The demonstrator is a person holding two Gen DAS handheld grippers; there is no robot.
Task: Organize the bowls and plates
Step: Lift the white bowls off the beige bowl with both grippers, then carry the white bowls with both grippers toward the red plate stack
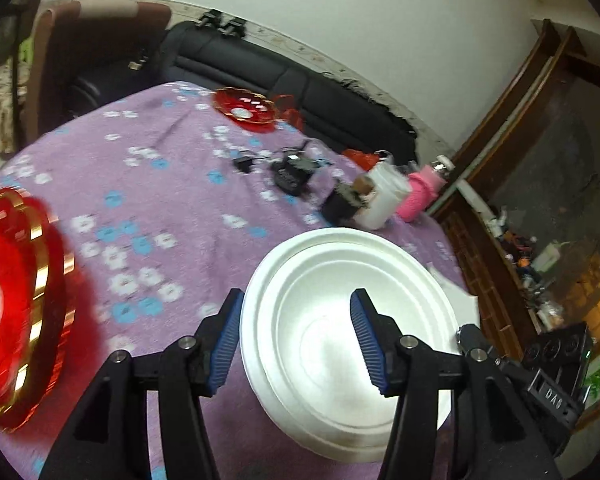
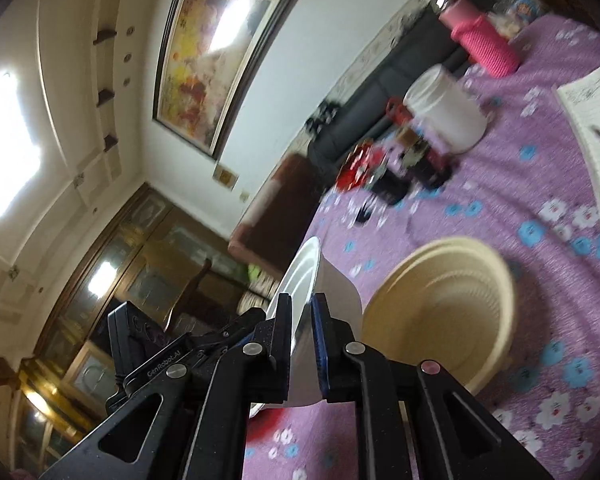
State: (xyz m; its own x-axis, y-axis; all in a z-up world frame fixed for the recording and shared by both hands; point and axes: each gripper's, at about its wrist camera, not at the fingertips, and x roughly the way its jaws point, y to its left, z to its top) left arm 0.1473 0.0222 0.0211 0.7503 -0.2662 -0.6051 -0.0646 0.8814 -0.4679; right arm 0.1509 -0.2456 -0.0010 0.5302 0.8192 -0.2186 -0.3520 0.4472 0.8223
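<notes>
**Mia:** Where are the plates?

**Ben:** A stack of white plates point(image 1: 348, 344) lies flat on the worktop point(image 1: 148, 208), which has a purple cloth with flowers. The left gripper point(image 1: 296, 336) hangs right over it.

**Mia:** Is it holding the stack?

**Ben:** No. Its fingers point(image 1: 228, 340) are partly apart with nothing pinched. One is past the near left rim and the other is over the middle of the stack.

**Mia:** And the other hand?

**Ben:** The right gripper point(image 2: 303, 344) is closed tight on the rim of a white bowl point(image 2: 300, 276). The bowl is tipped up on its edge and held above the cloth.

**Mia:** Where should that bowl go?

**Ben:** I think into the tan bowls point(image 2: 448, 312). They are nested together on the cloth, just to the right of the held bowl, and they look tilted toward the camera.

**Mia:** So which hand is closer to them?

**Ben:** The right one. The held bowl only has to go sideways and turn flat so it can drop in.

**Mia:** What about the red things?

**Ben:** A red plate with a gold rim point(image 1: 16, 308) is close on the left of the left gripper. Another red dish point(image 1: 244, 110) is far across the worktop. The left hand is nearer both.

**Mia:** Anything in the way?

**Ben:** A white tub point(image 2: 444, 116) and a pink bottle point(image 2: 480, 42) stand farther back, well apart from the bowls.
</notes>
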